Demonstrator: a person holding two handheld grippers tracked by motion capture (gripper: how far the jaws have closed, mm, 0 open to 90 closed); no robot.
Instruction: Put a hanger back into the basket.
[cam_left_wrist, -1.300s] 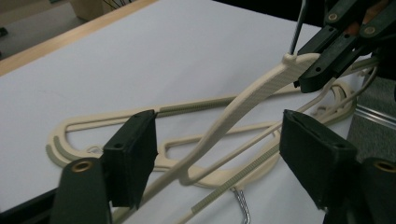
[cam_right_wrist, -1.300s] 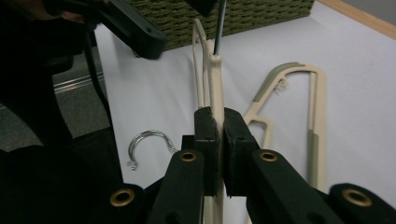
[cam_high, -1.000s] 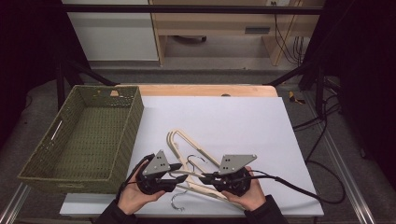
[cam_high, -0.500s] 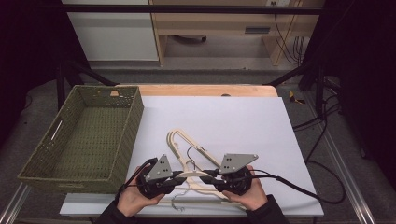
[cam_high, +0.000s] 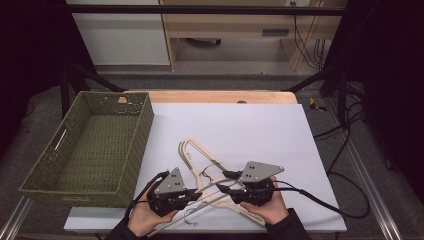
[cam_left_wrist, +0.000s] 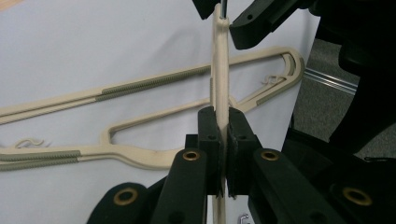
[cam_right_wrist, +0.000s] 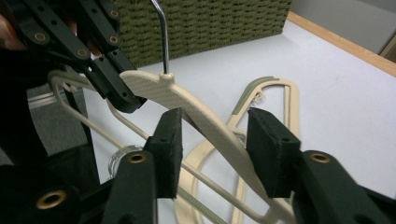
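- The fingers (cam_left_wrist: 208, 135) of the left gripper (cam_left_wrist: 223, 140) are seen pressed together on the thin edge of a cream hanger (cam_left_wrist: 219, 65) at the lower middle of the left gripper view; their jaws have just been closing, and the hanger is clamped between them.
- The fingers (cam_right_wrist: 169, 140) of the right gripper (cam_right_wrist: 219, 149) are set apart at a middling width in the lower half of the right gripper view; their jaws have just been opening, the hanger's arm (cam_right_wrist: 219, 140) passes between them, and a gap is visible on each side of it.
- The held hanger is lifted off the sheet in the lower middle of the high view (cam_high: 212, 186), between the two grippers, with its metal hook (cam_right_wrist: 162, 32) rising toward the top of the right gripper view.
- More cream hangers (cam_high: 192, 150) are laid flat on the white sheet (cam_high: 250, 125) just above the grippers in the high view, overlapping one another.
- The left gripper (cam_high: 187, 192) and the right gripper (cam_high: 227, 187) are held by hands at the bottom edge of the high view, near each other.
- A green woven basket (cam_high: 45, 170) is placed at the left of the high view, its side touching the sheet's left edge.
- A wooden table edge (cam_high: 220, 96) is visible above the sheet.
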